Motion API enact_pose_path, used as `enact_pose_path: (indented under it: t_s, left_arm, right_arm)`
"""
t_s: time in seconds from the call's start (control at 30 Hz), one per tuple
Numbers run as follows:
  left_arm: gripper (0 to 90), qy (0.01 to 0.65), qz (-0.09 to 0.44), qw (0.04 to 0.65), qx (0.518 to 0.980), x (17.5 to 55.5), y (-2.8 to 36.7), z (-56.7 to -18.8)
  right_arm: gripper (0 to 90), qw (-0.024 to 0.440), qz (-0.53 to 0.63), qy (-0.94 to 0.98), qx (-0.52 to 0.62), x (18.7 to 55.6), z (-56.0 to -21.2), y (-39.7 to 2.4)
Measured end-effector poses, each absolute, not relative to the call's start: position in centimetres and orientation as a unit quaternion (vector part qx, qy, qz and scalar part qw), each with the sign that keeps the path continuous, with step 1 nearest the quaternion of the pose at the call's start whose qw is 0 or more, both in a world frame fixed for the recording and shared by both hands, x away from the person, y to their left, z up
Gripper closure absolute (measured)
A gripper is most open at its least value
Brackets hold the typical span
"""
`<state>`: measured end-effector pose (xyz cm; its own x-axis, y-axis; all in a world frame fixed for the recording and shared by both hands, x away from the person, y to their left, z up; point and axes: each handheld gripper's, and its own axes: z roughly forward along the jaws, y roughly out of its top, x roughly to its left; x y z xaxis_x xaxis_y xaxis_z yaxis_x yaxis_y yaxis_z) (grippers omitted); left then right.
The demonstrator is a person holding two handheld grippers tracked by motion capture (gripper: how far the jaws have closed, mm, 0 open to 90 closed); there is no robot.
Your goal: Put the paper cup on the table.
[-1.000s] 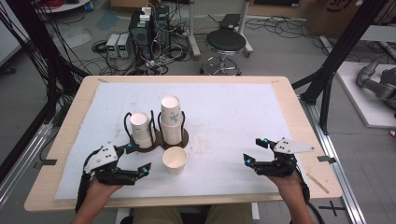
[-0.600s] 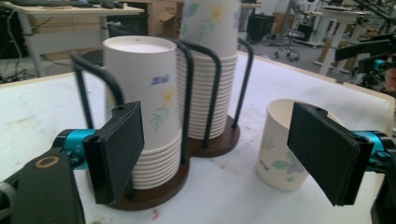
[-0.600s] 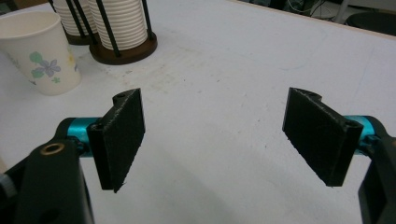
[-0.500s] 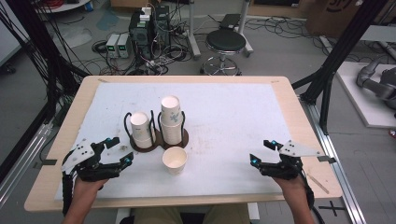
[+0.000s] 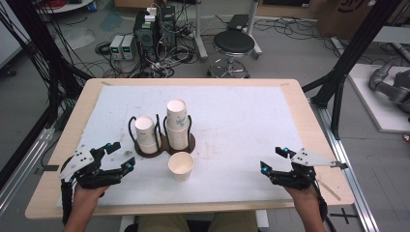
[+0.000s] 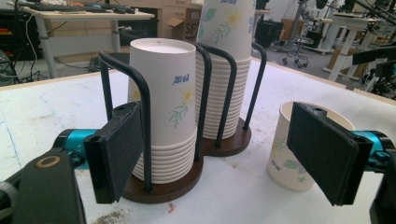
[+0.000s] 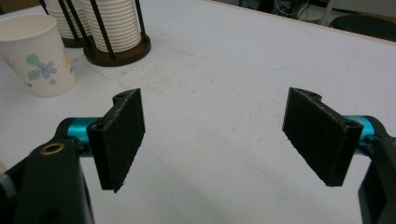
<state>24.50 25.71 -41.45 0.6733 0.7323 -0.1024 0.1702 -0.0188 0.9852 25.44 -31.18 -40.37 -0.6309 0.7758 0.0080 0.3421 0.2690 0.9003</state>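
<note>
A dark cup holder with black wire loops stands mid-table and carries two stacks of flowered paper cups: a short stack on the left and a taller stack on the right. In front of it a single paper cup stands upright. My left gripper is open near the table's front left, pointed at the holder, with nothing between its pads. My right gripper is open at the front right over the bare white mat.
The wooden table edge runs along the front near my hands. Beyond the table stand a stool, electronics and cables on the floor, and black frame posts.
My left gripper has shifted left and slightly back toward the table's front-left corner. The right gripper has barely moved. The cups and holder stay put.
</note>
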Motion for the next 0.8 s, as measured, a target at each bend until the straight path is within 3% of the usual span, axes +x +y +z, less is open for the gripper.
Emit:
enact_pose_path:
  t_s: [0.8]
  left_arm:
    - [19.2,0.336,0.23,0.613,0.677,24.59,25.68,-41.55]
  right_arm:
    - [21.7,0.225,0.483,0.763,0.365,25.48,-40.51,-31.18]
